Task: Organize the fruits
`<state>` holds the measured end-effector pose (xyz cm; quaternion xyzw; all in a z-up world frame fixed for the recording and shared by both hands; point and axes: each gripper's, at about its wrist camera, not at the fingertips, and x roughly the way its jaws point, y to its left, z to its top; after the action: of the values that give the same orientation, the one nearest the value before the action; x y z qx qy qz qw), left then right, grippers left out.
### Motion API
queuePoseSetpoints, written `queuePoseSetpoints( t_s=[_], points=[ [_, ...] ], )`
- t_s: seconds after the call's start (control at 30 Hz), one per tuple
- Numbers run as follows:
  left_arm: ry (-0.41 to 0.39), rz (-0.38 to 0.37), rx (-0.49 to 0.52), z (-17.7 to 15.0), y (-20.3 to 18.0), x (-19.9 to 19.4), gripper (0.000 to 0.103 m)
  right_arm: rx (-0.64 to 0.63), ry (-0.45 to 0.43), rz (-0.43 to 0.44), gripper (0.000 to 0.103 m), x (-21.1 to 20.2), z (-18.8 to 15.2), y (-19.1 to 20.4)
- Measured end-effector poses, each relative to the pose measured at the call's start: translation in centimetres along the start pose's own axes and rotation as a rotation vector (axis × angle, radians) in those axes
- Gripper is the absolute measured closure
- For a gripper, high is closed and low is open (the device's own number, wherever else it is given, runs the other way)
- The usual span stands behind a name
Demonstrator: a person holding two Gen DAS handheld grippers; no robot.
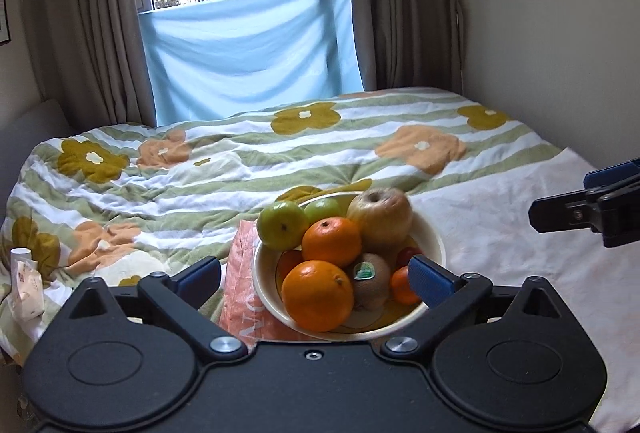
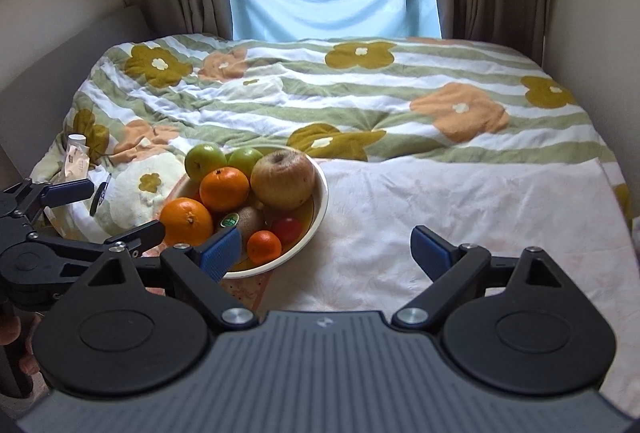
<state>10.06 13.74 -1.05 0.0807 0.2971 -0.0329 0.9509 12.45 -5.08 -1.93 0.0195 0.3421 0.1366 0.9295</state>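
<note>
A cream bowl [image 1: 436, 233] [image 2: 320, 193] sits on the bed, heaped with fruit. On top lie a large yellowish apple [image 1: 380, 217] [image 2: 282, 179], two green apples [image 1: 282, 225] [image 2: 204, 159] and two oranges [image 1: 318, 295] [image 2: 186, 221]. A stickered kiwi [image 1: 370, 283] [image 2: 248, 219], a small mandarin [image 1: 402, 285] [image 2: 264, 247] and a red fruit [image 2: 287, 229] sit lower down. My left gripper [image 1: 316, 277] [image 2: 108, 211] stands open at the bowl's near-left side, holding nothing. My right gripper [image 2: 326, 247] [image 1: 576, 193] is open and empty, right of the bowl over the white cloth.
An orange plastic bag [image 1: 240, 273] lies under the bowl. A flowered striped quilt [image 2: 360, 101] covers the far part of the bed and a white cloth [image 2: 460, 201] the near right. A paper packet [image 1: 26, 285] [image 2: 76, 161] lies at the bed's left edge. A wall runs along the right.
</note>
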Motion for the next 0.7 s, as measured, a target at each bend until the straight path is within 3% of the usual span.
queuePoseSetpoints(
  t_s=[0.4, 0.7],
  points=[
    [-0.005, -0.001, -0.051, 3.3, -4.7, -9.0, 0.000, -0.023, -0.075, -0.085, 0.000, -11.0, 0.3, -2.5],
    [-0.014, 0.005, -0.082, 2.6, -6.8, -11.9, 0.000, -0.010, -0.057, -0.189, 0.000, -15.3, -2.2, -4.0]
  ],
)
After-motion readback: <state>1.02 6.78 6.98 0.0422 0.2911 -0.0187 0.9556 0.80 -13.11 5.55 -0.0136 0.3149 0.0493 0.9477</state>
